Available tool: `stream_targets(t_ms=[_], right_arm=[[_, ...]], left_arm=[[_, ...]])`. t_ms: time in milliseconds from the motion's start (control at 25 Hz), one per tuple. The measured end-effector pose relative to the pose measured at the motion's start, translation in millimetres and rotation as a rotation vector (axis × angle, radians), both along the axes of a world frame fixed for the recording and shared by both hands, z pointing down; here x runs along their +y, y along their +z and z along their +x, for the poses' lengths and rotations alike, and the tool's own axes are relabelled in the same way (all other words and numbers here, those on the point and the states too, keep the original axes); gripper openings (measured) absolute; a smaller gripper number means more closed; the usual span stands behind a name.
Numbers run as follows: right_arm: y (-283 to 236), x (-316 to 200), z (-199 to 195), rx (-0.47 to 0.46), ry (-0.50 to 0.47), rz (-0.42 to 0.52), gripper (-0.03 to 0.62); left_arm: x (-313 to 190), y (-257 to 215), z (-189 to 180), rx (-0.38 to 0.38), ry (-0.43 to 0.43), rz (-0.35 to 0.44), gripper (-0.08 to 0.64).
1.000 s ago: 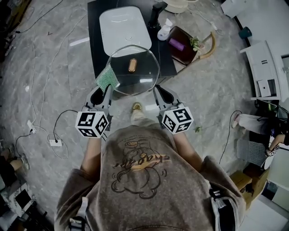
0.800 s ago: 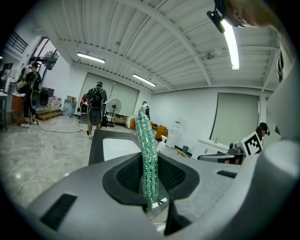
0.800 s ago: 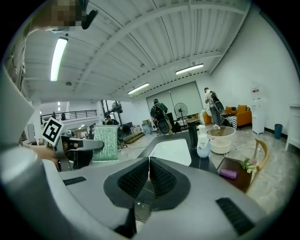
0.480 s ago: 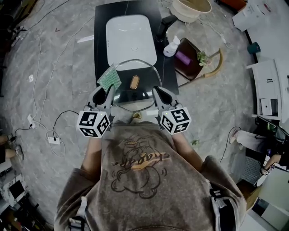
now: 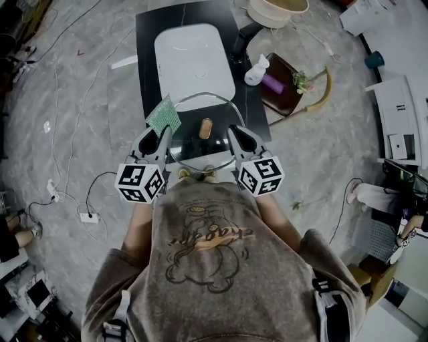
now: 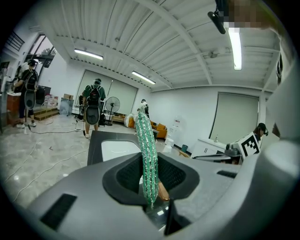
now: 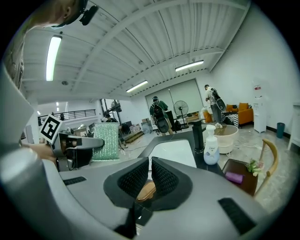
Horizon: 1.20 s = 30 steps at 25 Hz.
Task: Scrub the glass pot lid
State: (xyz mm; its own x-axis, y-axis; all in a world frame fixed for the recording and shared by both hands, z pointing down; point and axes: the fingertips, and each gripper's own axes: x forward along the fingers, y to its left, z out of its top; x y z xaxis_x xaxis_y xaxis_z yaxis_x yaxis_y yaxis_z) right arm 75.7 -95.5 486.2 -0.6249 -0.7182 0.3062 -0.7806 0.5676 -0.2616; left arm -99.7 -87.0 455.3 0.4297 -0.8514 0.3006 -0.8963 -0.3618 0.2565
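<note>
Head view: the glass pot lid sits at frame centre, held over the near edge of the black counter, its brown knob facing up. The right gripper is clenched on the lid's right rim. The left gripper grasps a green scrub pad, which is at the lid's upper-left rim; contact cannot be confirmed. Above the lid, a white sink basin is set into the counter, with a soap bottle just beside its right edge. To the right, a brown tray holds a purple item and a green sprig. A beige tub stands at the top edge; its contents cannot be made out. Left gripper view: both jaws press on the pad, which stands upright and edge-on between them; the knob shows low behind it. Right gripper view: the jaws are closed to a narrow slit, with the knob directly below them and the pad at centre left. The basin, bottle, tub and tray lie beyond.
</note>
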Motion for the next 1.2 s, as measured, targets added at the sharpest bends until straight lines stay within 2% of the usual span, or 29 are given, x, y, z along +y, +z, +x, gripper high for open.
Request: stream_targets(t_ms=[400, 560, 720, 840, 1200], right_arm=[[8.4, -9.3, -9.4, 0.016, 0.049, -0.021, 0.04], [9.5, -9.9, -13.5, 0.002, 0.045, -0.04, 0.111], [15.0, -8.4, -17.7, 0.008, 0.035, -0.07, 0.22], [20.1, -8.5, -18.5, 0.02, 0.045, -0.088, 0.267], [54.1, -10.0, -36.6, 0.056, 0.024, -0.189, 0.288]], left_arm=[[-16.3, 7.1, -12.2, 0.021, 0.036, -0.02, 0.084], [-19.4, 4.3, -11.1, 0.012, 0.056, -0.012, 0.084], [-19.1, 3.3, -11.3, 0.015, 0.057, -0.009, 0.084], [-18.4, 3.8, -12.6, 0.013, 0.06, -0.011, 0.084], [-19.9, 4.6, -14.9, 0.011, 0.065, -0.011, 0.084]])
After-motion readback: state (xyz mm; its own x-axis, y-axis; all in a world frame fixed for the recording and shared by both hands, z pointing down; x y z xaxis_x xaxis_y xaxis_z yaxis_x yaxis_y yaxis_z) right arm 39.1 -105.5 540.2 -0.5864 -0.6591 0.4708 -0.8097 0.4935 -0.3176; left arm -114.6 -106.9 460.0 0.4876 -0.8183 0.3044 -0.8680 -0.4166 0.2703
